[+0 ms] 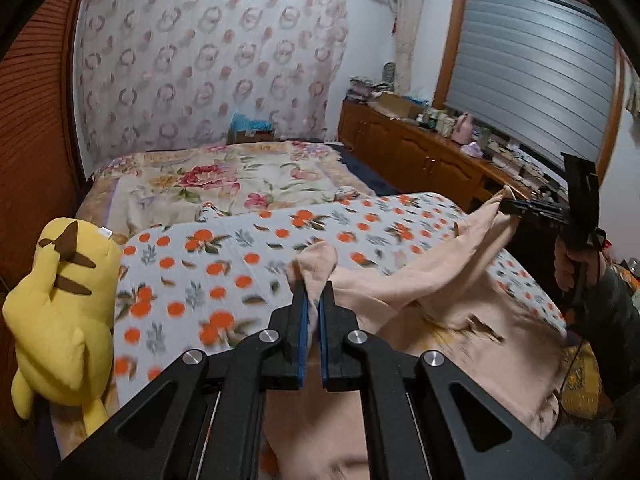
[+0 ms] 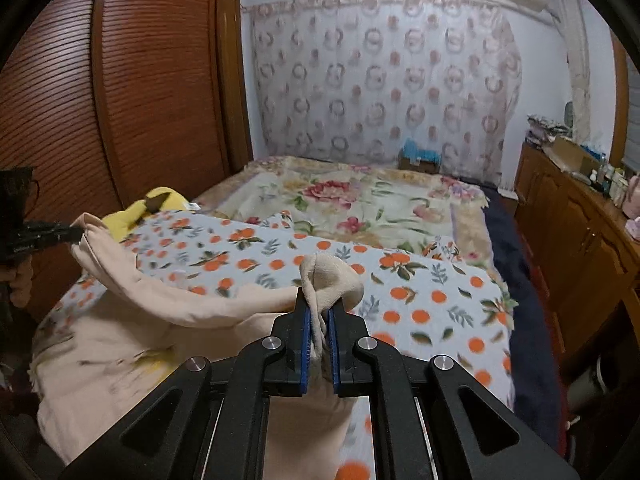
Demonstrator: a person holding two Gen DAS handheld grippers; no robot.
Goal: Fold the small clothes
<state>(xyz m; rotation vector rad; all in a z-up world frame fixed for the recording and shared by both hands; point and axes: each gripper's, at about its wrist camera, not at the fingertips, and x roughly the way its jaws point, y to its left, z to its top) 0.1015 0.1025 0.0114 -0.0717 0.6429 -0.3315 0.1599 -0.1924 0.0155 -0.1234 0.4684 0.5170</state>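
A small pale pink garment (image 1: pixel 432 300) with a dark print lies partly lifted over an orange-patterned sheet (image 1: pixel 224 264). My left gripper (image 1: pixel 313 292) is shut on one corner of the garment. My right gripper (image 2: pixel 319 300) is shut on another bunched corner of the garment (image 2: pixel 132 320). Each gripper shows in the other's view, the right gripper (image 1: pixel 505 205) at the far right and the left gripper (image 2: pixel 78 234) at the far left, both pinching the cloth and holding it above the bed.
A yellow plush toy (image 1: pixel 60 312) sits at the left bed edge. A floral blanket (image 1: pixel 224 180) covers the bed beyond. A wooden sideboard (image 1: pixel 420 156) with clutter runs along the right wall. A slatted wooden wardrobe (image 2: pixel 120 92) stands on the left.
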